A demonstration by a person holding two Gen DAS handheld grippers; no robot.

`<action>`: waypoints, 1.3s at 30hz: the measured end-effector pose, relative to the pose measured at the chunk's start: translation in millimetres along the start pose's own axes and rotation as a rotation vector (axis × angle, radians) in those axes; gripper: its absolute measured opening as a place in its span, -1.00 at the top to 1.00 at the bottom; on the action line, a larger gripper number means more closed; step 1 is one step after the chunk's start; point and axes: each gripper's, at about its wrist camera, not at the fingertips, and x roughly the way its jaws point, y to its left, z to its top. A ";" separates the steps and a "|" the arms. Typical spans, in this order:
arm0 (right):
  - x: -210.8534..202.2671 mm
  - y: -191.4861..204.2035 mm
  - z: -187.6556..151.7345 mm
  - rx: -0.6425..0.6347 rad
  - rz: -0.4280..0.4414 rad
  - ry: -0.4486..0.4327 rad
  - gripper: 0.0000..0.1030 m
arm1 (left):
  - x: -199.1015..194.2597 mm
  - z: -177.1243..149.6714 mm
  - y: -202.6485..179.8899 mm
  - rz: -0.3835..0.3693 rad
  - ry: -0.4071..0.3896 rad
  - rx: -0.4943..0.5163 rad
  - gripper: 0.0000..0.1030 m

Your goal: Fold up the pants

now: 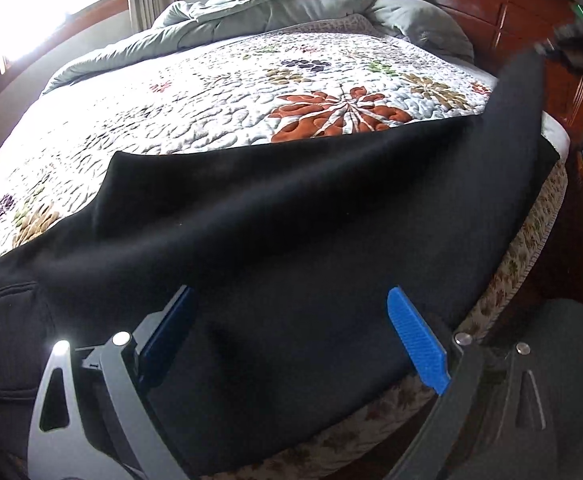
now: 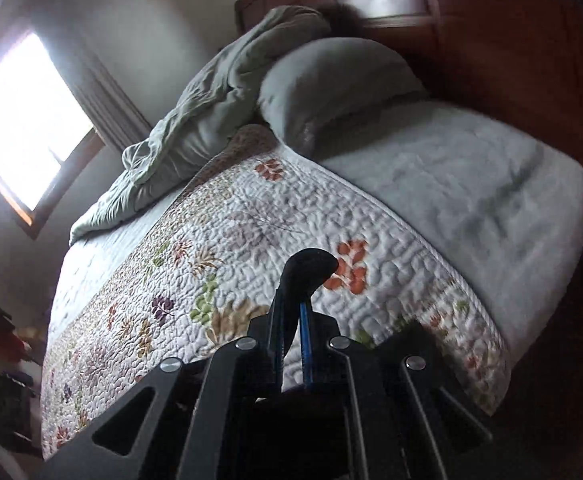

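**Pants spread and lifted at one end, no fold laid yet**

My left gripper stands with its blue fingers wide apart, one on each side of a flat stretch of the black pants, holding nothing. The cloth passes between and under them at the near edge of the bed; whether the pads touch it I cannot tell.

My right gripper is pressed together on a bunch of that same black cloth, which pokes out past the tips at 12 o'clock. In the left wrist view this gripper is a blurred dark shape at 2 o'clock, and the pants rise toward it in a taut slope off the bed's corner.

From my left gripper outward: the pants run across the floral quilt from 8 o'clock, where a seamed, pocket-like part lies bunched, to the raised end at 2 o'clock. Beyond the quilt, at 12 o'clock, sits a crumpled grey duvet, with a grey pillow against the wooden headboard.

As I judge it, the task is early. The garment looks laid out lengthwise, possibly with the legs already together, though the black cloth hides any seam. One end is up and ready to carry over. Bringing it across to the other end, and any further fold and smoothing, remain.
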 end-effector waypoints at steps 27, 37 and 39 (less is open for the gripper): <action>46.2 -134.7 -105.0 0.485 0.292 0.040 0.89 | -1.0 0.7 -5.8 -0.007 0.022 0.010 -0.85; 43.1 -145.5 -114.5 0.453 0.250 0.053 0.90 | -2.0 -0.5 -5.0 -0.023 0.020 0.012 -0.85; 43.4 -144.1 -109.0 0.442 0.244 0.055 0.90 | -1.8 -0.4 -4.8 -0.024 0.021 0.011 -0.85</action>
